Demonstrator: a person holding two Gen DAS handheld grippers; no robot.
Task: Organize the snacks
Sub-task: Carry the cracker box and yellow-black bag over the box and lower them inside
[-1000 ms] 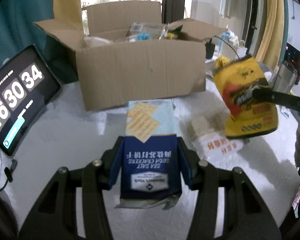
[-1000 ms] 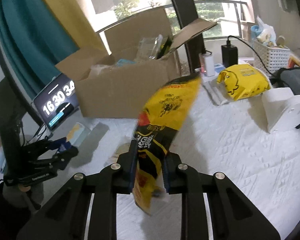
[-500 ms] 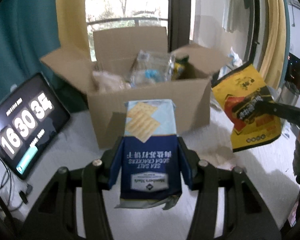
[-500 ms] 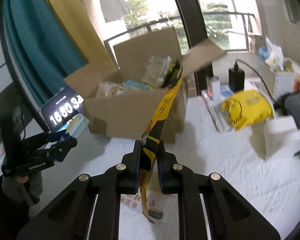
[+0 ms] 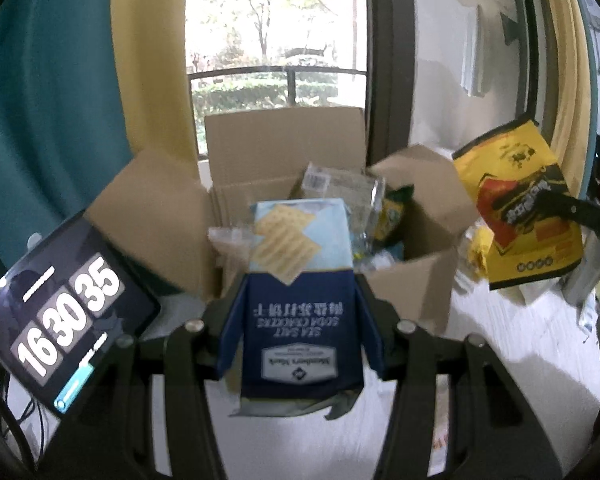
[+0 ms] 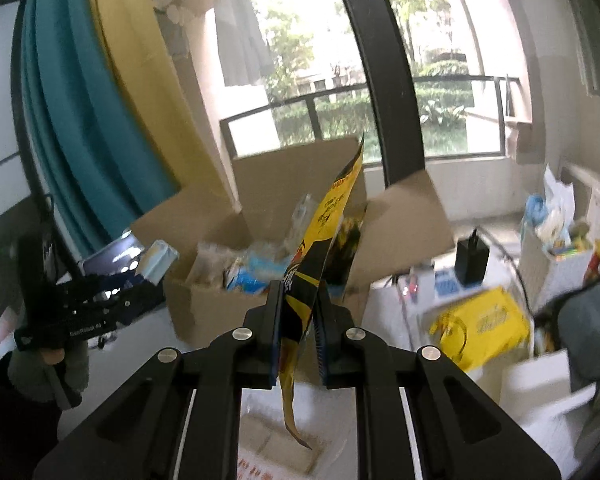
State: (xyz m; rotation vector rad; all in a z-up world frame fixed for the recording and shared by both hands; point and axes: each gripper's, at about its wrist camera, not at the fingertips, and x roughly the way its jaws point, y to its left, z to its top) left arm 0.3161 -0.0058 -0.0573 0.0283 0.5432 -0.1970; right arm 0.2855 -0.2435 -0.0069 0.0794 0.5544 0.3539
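Midway through packing, you hold one snack in each gripper in front of the open box [image 5: 404, 292].

Left gripper [image 5: 300, 320]: its jaws grip the cracker pack [image 5: 300, 280] by the sides; the pack fills the lower centre of the left view, its far end overlapping the box's near wall.

Right gripper [image 6: 298, 320]: its jaws have just been closing and now pinch the yellow bag [image 6: 320, 248] edge-on at centre frame. In the left view the same bag [image 5: 520, 208] hangs at the right edge, beside the box's right flap and clear of the surface.

Done so far, as the frames show: several wrapped snacks [image 5: 348, 196] already lie in the box, at centre frame.

Left to do, as a judgement: neither held item is inside the box yet, so both remain to be lowered in and released. On the white surface [image 6: 380, 308] a second yellow bag [image 6: 480, 324] lies at the right of the right view, and a printed pack [image 6: 276, 452] shows below the jaws; whether these also belong in the box cannot be told.

A tablet clock [image 5: 60, 320] stands at lower left of the left view.
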